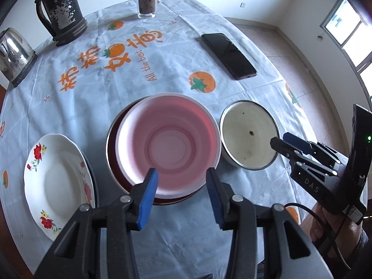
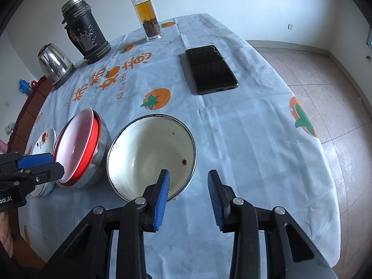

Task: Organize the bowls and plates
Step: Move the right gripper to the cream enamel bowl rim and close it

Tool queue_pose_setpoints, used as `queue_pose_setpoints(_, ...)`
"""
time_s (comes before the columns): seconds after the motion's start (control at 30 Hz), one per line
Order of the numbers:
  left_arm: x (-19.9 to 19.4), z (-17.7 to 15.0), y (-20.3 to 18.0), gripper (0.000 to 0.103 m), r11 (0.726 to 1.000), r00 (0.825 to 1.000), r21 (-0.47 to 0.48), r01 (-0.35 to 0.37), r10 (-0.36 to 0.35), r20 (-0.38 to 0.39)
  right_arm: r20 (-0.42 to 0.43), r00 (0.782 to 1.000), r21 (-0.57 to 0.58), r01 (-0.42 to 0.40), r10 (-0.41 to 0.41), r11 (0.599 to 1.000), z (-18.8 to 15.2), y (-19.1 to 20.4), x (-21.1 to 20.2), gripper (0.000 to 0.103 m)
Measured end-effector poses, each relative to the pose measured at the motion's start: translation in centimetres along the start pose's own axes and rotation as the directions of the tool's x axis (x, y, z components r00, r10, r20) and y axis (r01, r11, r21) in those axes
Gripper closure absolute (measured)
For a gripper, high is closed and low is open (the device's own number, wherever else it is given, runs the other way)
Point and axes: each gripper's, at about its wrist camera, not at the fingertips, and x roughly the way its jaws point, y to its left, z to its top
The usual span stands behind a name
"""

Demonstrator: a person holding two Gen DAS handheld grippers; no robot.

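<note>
A pink plastic bowl (image 1: 169, 144) sits nested in a red bowl inside a metal bowl (image 2: 102, 148) at the table's near middle. My left gripper (image 1: 182, 186) is open, its jaws astride the pink bowl's near rim. A white enamel bowl (image 1: 248, 134) with dark specks stands to the right; it also shows in the right wrist view (image 2: 151, 153). My right gripper (image 2: 188, 190) is open, its left jaw over the enamel bowl's near rim, right jaw outside. A white flowered plate (image 1: 58, 181) lies on a stack at the left.
A black phone (image 2: 210, 68) lies on the far right of the printed tablecloth (image 2: 244, 139). A glass tea bottle (image 2: 147, 14), a black flask (image 2: 84, 32) and a steel kettle (image 2: 54, 64) stand along the far edge. The table edge drops to tiled floor at the right.
</note>
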Motion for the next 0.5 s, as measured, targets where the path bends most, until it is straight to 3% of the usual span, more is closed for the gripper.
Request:
queue_pose_setpoints(0.23, -0.6, 2.3, -1.7, 0.061, 0.999, 0.998, 0.037, -0.012, 0.01, 0.061, 0.001, 1.0, 0.0, -0.007, 0.007, 1.0, 0.4, -0.3, 0.4, 0.067)
queue_pose_setpoints(0.5, 1.8, 4.3, -3.2, 0.061, 0.996, 0.999, 0.081, -0.046, 0.043, 0.033, -0.014, 1.0, -0.016, -0.016, 0.016, 1.0, 0.3, -0.1, 0.7, 0.067)
